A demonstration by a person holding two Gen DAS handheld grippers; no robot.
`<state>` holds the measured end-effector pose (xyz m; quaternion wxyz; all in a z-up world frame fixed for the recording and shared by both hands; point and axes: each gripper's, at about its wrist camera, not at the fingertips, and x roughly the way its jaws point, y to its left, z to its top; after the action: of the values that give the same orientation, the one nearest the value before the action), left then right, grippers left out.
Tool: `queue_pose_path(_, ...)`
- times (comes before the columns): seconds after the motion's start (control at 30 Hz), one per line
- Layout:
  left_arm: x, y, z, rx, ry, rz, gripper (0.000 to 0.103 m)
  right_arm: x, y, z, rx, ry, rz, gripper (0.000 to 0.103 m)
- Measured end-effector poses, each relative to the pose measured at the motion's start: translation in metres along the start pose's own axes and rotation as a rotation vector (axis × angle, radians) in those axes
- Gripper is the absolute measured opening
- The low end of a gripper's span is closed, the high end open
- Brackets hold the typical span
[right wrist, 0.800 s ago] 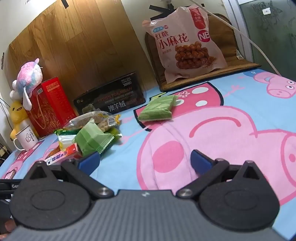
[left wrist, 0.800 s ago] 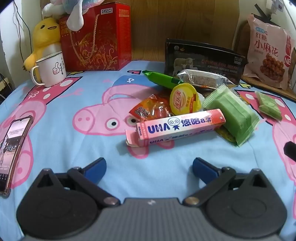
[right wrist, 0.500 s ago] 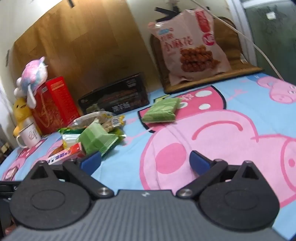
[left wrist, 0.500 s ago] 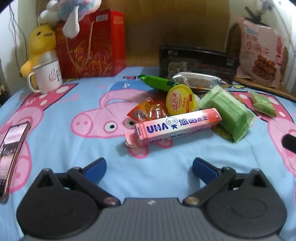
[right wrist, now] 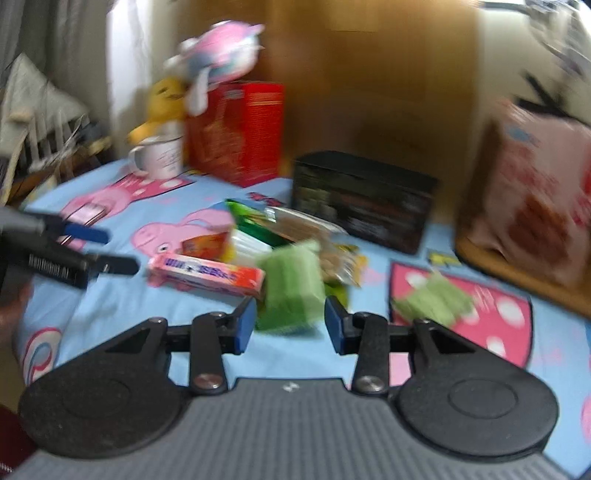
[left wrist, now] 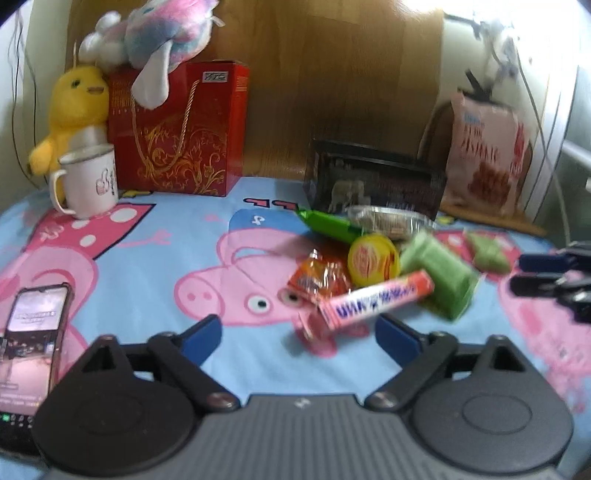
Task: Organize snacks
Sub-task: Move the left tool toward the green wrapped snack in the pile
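The right gripper [right wrist: 290, 325] has swung toward the snack pile mid-bedspread, jaws narrowed but still apart around the green packet [right wrist: 291, 291], likely next picked; left gripper [left wrist: 297, 332] wide, empty.

On the blue cartoon-pig bedsheet [left wrist: 155, 258] lie two green wrapped wafer packets: one large [left wrist: 439, 277], one small [left wrist: 487, 253]. One long pink cardboard candy box [left wrist: 376, 299], one round yellow foil-lidded cup [left wrist: 373, 260], one orange crinkly sachet [left wrist: 319, 277], one long green foil wrapper [left wrist: 328, 223] and one clear wrapped cereal bar [left wrist: 388, 221]. At the back: one black rectangular box [left wrist: 373, 181], one red gift bag [left wrist: 181, 129], one big pink snack bag [left wrist: 487, 155], one white enamel mug [left wrist: 88, 181]. Two plush toys: one yellow duck [left wrist: 74, 107], one pink-and-blue [left wrist: 159, 26]. One smartphone [left wrist: 29, 339]
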<state>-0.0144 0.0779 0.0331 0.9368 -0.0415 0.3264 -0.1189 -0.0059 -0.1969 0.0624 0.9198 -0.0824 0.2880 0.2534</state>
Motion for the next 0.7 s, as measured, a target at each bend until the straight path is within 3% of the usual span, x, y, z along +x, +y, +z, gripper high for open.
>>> queue_pose_path(0.13,0.011,0.006,0.009,-0.077,0.039,-0.065,0.075,0.033,0.001,0.012,-0.017,0.059,0.032,0.047)
queue_pose_path(0.23,0.021,0.008,0.006,-0.097,0.068,-0.093,0.075,0.056,0.016,0.007,-0.140,0.094,-0.009,0.064)
queue_pose_path(0.33,0.024,0.007,0.006,-0.094,0.071,-0.095,0.075,0.079,0.012,0.000,-0.180,0.170,-0.071,0.063)
queue_pose_path(0.47,0.020,-0.004,0.022,-0.075,0.034,-0.188,0.078,0.062,-0.011,-0.004,-0.127,0.164,-0.027,0.053)
queue_pose_path(0.53,0.023,-0.020,0.036,-0.035,0.024,-0.236,0.079,0.044,-0.013,-0.009,-0.190,0.122,-0.022,0.052)
queue_pose_path(0.63,0.037,-0.049,0.054,0.040,0.032,-0.303,0.083,0.027,-0.018,-0.013,-0.336,0.099,-0.222,0.054)
queue_pose_path(0.7,0.053,-0.068,0.062,0.073,0.060,-0.336,0.083,0.014,-0.032,-0.013,-0.300,0.109,-0.270,0.054)
